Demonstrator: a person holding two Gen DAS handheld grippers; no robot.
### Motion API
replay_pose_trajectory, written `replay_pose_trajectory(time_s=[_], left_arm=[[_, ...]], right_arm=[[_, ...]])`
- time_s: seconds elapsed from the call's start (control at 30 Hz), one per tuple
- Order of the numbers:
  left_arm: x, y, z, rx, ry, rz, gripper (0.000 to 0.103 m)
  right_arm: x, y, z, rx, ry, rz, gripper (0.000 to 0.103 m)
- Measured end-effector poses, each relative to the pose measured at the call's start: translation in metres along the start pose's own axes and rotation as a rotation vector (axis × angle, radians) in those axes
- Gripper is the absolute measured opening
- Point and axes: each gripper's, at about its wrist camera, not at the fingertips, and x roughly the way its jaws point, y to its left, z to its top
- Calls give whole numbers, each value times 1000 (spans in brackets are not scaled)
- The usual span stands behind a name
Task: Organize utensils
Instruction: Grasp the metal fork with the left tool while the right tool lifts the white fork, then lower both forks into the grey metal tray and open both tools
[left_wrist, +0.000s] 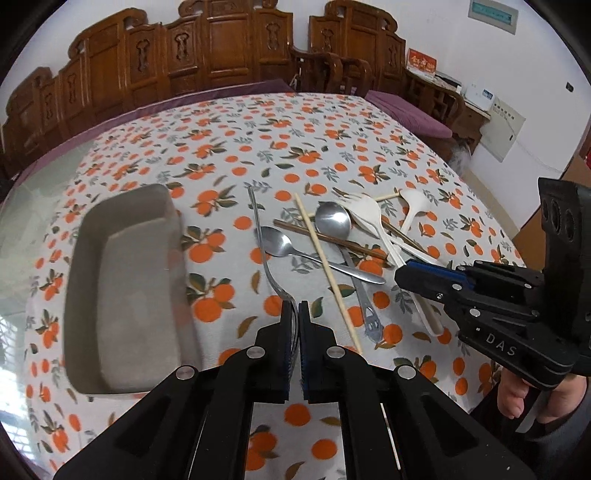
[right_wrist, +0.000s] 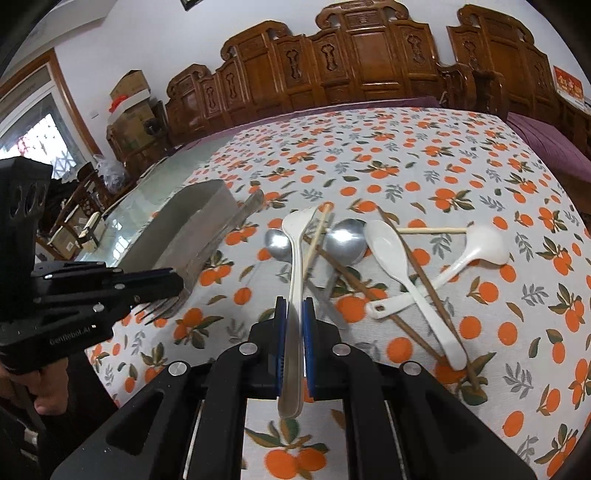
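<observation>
1. Steel fork (left_wrist: 266, 254): clamped at its tine end between the shut jaws of the left gripper (left_wrist: 294, 314), handle reaching away over the surface (left_wrist: 258, 129). Thin, stiff and slick; likely to pivot in the pads, so a hold nearer the middle would steady it.
2. White plastic spoon (right_wrist: 295, 266): pinched by its handle in the closed right gripper (right_wrist: 294, 312), bowl pointing away above the pile. Light and a little flexible; the handle hold seems adequate.
3. Grey tray (left_wrist: 125, 288): empty, just left of the pile, the probable destination.
4. Loose pile on the orange-print cloth: two steel spoons (left_wrist: 332, 221), another white spoon (right_wrist: 402, 273), a white ladle-shaped spoon (right_wrist: 484, 245), pale chopsticks (left_wrist: 325, 269) and dark chopsticks (left_wrist: 332, 238), crossed over one another. The chopsticks may roll.
5. View differences: the left wrist view shows the tray's bare floor and the fork's whole shaft; the right wrist view shows the fork's tines (right_wrist: 162, 308) poking from under the left gripper, and the held spoon's full length.
</observation>
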Motion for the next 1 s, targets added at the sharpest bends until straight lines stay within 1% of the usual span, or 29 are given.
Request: replay_pose_trajectory(time_s=[0.23,0.4,0.57,0.67,0.83,1.0], left_arm=[[-25,20,3,-7,-31,27,3],[-41,38,5,-17,-51,42,3],[-49,60,3,-31,-55,58,3],[-46,77,0,-41,-39,69,3],[-29,107,-5,-83,10,78,3],[-10,125,-7,-105,50,86,3]], right_arm=[[0,26,6,-45,0,1,10],[6,49,12,-59,-4,22,10],[13,69,21,-84,-1,29,10],[17,78,24,-98,4,29,10],[22,93,31,-114,10,26,10],[30,108,34,-135,26,31,10]])
